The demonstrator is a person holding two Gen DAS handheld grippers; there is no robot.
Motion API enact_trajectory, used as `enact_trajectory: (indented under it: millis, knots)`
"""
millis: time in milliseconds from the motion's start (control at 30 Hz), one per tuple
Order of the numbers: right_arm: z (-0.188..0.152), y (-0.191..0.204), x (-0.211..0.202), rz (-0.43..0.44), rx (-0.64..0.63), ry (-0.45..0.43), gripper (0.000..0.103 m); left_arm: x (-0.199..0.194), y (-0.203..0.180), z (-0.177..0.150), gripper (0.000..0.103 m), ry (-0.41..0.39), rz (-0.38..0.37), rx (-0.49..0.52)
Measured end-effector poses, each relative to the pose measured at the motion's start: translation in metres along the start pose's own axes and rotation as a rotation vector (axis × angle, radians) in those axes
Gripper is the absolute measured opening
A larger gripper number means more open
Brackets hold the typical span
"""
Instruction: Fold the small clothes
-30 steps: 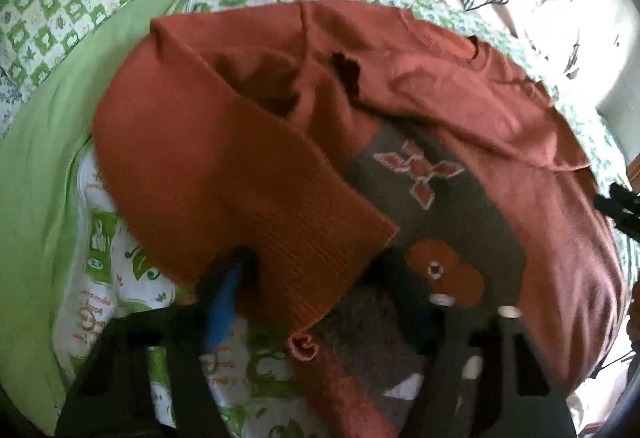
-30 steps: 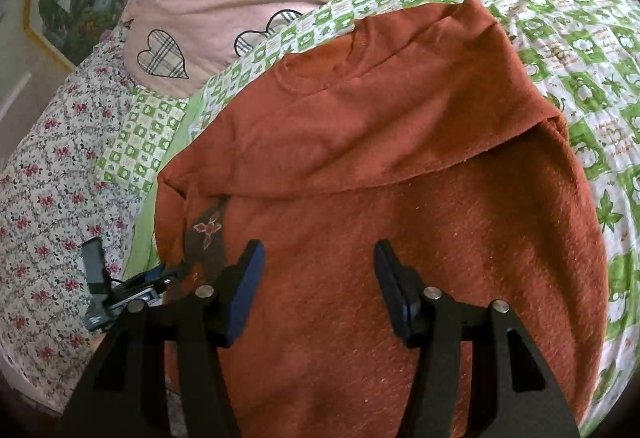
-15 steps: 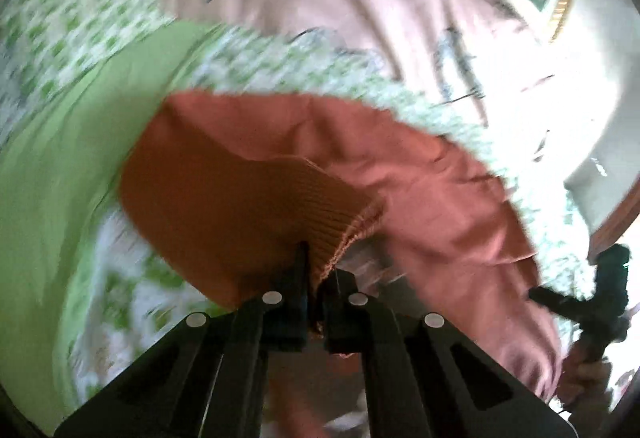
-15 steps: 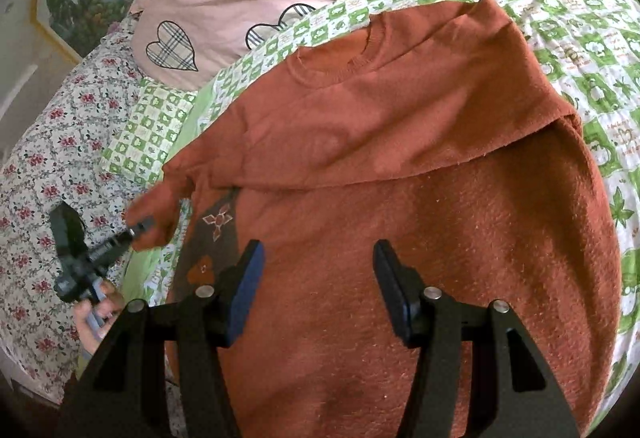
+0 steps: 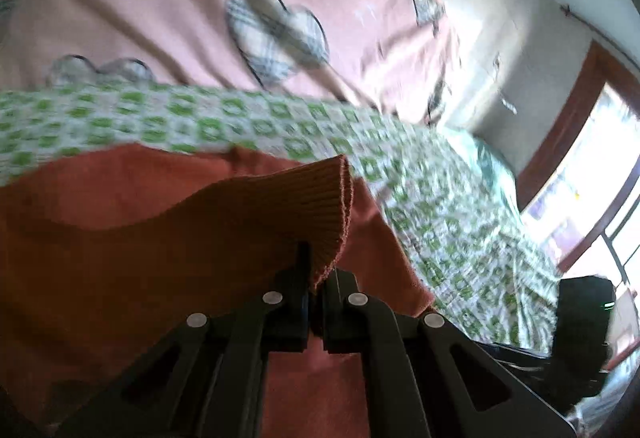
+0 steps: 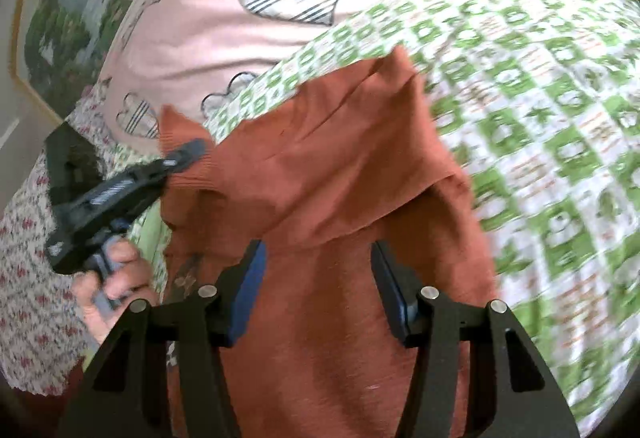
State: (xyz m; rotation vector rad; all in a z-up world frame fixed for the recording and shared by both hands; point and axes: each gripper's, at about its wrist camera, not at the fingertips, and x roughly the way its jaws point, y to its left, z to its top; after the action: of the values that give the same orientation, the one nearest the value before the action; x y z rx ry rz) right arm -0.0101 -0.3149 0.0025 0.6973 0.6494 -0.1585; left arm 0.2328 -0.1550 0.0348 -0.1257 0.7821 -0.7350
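**Sleeve cuff pinched, one sweater half folded**

Between the left gripper's (image 5: pixel 316 302) jaws sits the ribbed cuff (image 5: pixel 328 213) of one rust-orange sweater (image 6: pixel 320 197), clamped tight and lifted off the bed. Right gripper (image 6: pixel 316 290) hovers above the sweater's body with its jaws wide and nothing between them. One sweater, two grippers, one hand (image 6: pixel 112 286) visible on the left gripper's handle. The knit looks soft, light and limp, so it will likely sag and drag from any single hold; the firmer ribbed cuff or hem seems the best grasp. Farther off, the sweater lies on a green-checked bedspread (image 6: pixel 540 117), with a pink heart-print quilt (image 5: pixel 200 17) beyond.
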Motion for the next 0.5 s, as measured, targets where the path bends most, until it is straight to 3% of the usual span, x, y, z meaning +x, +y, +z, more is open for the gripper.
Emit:
enact_trajectory:
  millis: [100, 233, 333, 500]
  knots:
    - [0.008, -0.009, -0.001, -0.011, 0.011, -0.005, 0.053, 0.049, -0.007, -0.007, 0.002, 0.069, 0.004, 0.016]
    - [0.017, -0.011, 0.001, -0.012, 0.016, -0.022, 0.053, 0.078, -0.001, -0.025, 0.004, 0.156, 0.028, 0.023]
    - [0.021, -0.009, 0.009, 0.008, 0.042, -0.019, 0.054, 0.06, 0.009, -0.037, 0.016, 0.177, 0.027, 0.004]
    - [0.028, 0.003, 0.039, 0.033, 0.033, 0.025, 0.055, -0.011, 0.031, -0.062, 0.024, 0.116, 0.081, -0.006]
